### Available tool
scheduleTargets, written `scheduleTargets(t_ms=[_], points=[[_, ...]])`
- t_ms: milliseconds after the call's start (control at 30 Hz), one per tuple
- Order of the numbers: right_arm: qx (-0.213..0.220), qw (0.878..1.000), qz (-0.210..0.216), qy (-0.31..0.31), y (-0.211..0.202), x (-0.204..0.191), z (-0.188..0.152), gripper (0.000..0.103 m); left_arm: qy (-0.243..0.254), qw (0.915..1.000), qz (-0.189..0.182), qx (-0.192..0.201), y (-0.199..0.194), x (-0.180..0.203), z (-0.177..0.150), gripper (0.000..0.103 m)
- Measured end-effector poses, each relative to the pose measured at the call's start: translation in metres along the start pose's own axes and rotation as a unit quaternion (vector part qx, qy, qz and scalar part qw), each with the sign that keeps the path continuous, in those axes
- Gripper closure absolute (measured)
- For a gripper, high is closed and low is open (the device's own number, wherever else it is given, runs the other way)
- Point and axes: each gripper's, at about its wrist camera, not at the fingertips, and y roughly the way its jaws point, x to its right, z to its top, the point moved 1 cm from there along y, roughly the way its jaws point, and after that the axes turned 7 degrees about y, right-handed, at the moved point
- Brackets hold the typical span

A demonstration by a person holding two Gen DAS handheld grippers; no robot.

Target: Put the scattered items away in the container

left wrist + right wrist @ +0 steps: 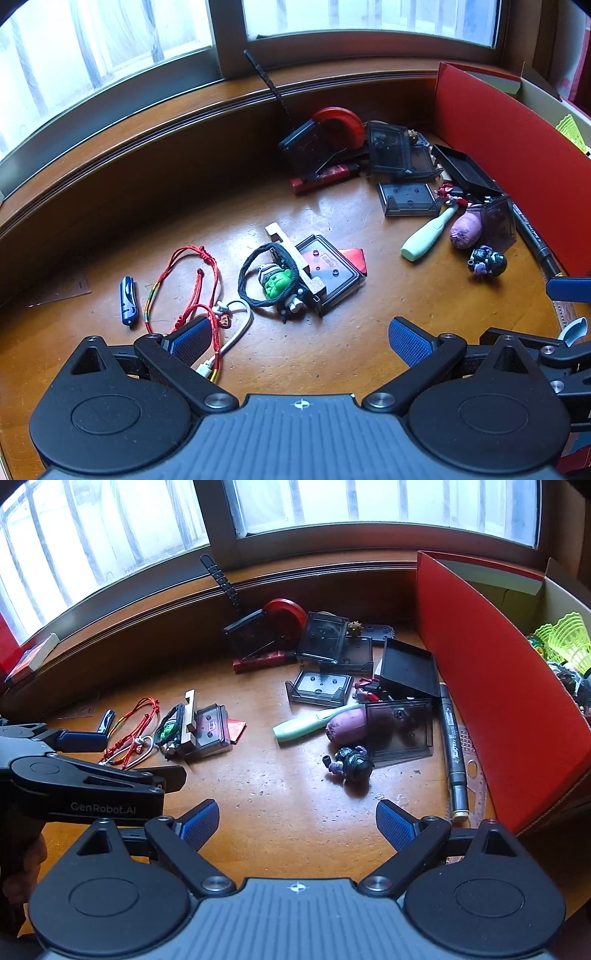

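So my left gripper (pixel 299 341) sits low-centre in its view, jaws spread and empty, parked over the red cord bracelet (pixel 192 284) since that's the nearest grab. Right gripper (pixel 297 825) is also wide open with nothing in it, facing the dark figurine (pixel 352 762) mid-frame. The red box (pixel 498 686) is far right, with some items already inside.

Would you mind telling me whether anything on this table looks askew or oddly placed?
Yes. The black strap stands propped up against the window ledge rather than lying flat. Several smoky plastic cases lie piled at angles beside the red box. A black hair tie is looped around a green figure.
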Motion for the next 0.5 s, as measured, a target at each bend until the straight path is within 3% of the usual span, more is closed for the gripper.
scheduleTargets(t_ms=[500], points=[[0.008,1.0,-0.013,0.001,0.0046,-0.0031,-0.0003,0.01,0.0,1.0,-0.006,-0.003,0.0053,-0.0027,-0.0016,0.0]])
